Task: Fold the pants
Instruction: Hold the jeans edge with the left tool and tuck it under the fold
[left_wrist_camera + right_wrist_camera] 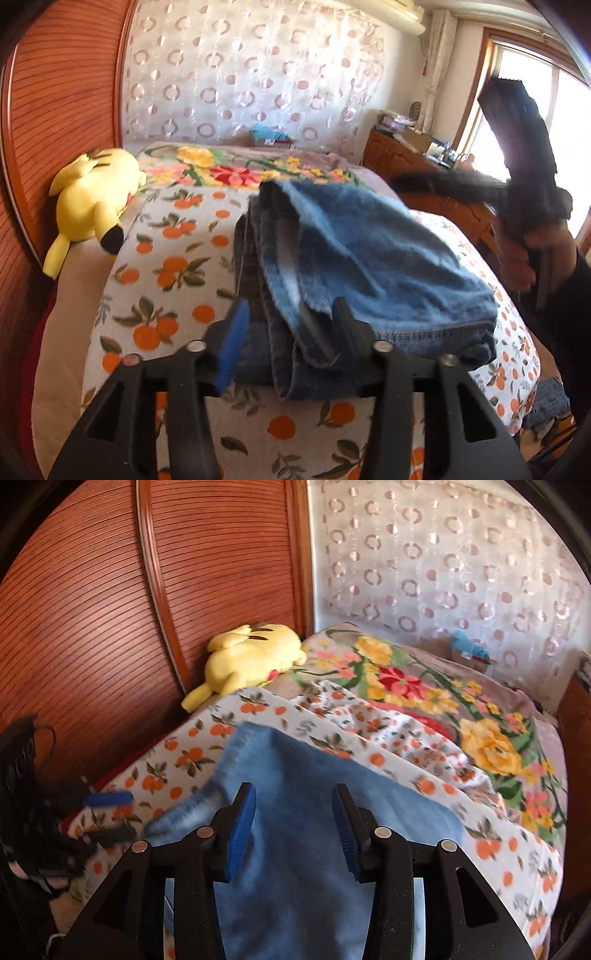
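Observation:
The blue jeans (pixel 354 266) lie folded in a thick bundle on the orange-print sheet (pixel 166 273) of the bed. My left gripper (pixel 291 325) is open, its jaws wide apart around the near end of the bundle, with layers of denim between them. My right gripper (pixel 293 823) is open, held just above the light blue denim (pixel 295 812), which fills the gap between its jaws. The right gripper also shows in the left wrist view (pixel 517 192), raised at the right of the bed in a hand. The left gripper shows at the left edge of the right wrist view (pixel 107 812).
A yellow plush toy (pixel 92 199) lies at the bed's far left against a wooden panel (pixel 62 92). A floral blanket (pixel 443 701) covers the far part of the bed. A wooden cabinet (pixel 406 162) with clutter stands at the right under a window (pixel 535 110).

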`<state>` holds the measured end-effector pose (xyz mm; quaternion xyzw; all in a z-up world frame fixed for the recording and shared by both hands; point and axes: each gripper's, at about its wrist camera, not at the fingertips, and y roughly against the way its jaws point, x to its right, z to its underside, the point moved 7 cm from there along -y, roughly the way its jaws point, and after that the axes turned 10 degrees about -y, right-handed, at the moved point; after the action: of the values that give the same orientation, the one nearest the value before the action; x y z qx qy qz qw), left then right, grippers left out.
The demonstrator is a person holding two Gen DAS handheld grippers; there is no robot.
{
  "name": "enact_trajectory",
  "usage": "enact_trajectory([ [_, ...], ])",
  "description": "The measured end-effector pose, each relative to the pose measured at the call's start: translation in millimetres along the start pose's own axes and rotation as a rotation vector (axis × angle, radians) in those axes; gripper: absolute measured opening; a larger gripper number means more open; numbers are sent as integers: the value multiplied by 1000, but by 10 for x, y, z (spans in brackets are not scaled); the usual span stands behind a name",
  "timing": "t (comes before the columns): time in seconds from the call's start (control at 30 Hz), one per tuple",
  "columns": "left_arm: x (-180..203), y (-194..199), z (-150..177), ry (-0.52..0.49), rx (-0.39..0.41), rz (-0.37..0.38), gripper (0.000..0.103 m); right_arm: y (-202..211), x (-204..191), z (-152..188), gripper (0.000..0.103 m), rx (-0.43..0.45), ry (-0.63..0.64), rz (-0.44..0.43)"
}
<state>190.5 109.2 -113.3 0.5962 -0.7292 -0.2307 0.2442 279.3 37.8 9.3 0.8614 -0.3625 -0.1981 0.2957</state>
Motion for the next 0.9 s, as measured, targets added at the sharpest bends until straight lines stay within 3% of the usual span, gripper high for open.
enact_trajectory([
  [0.23, 270, -102, -165, -64, 13, 42, 50, 473, 324, 810, 44, 15, -94, 108],
  [0.43, 360, -370, -34, -90, -77, 18, 50, 825, 415, 1325, 44, 33, -192, 160],
  [0.6, 326, -532, 133, -78, -132, 14, 50, 1091, 341, 1633, 44, 64, -262, 152],
  [0.8, 348, -514, 154, -83, -124, 0, 49, 1201, 261, 1876, 49, 78, -298, 161],
  [0.9, 372, -507, 173, -94, -108, 11, 37, 1146, 260, 1943, 52, 71, -301, 179],
])
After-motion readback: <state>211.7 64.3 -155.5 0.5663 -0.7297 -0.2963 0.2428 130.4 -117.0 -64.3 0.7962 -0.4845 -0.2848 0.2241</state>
